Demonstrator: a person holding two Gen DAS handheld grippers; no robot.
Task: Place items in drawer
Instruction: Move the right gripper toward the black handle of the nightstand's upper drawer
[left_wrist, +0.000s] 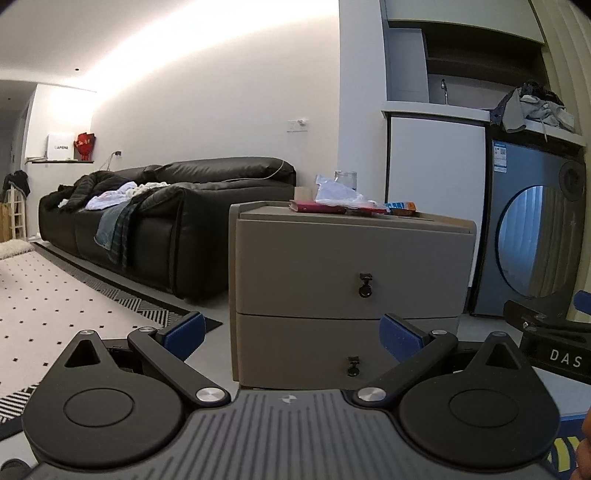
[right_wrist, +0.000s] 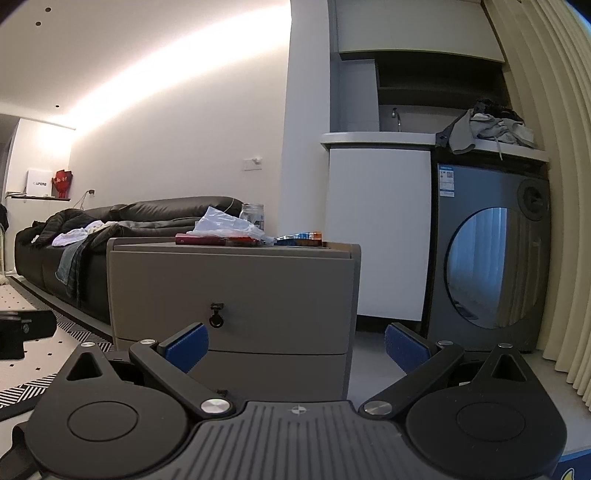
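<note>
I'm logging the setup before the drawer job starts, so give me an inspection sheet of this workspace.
Surface: top of the grey two-drawer cabinet, partly covered with items.
Job's things: dark red book, crumpled clear plastic bag, orange and blue packet, glass jar, all on the top. Both drawers shut; upper ring pull, lower ring pull.
Clutter: clothes on the black sofa; clothes heap above the washing machine.
Grippers: left gripper and right gripper, jaws wide apart, empty, short of the cabinet.
Cables: a thin cord over the sofa back.
Surroundings: patterned rug, sink alcove, curtain.
</note>
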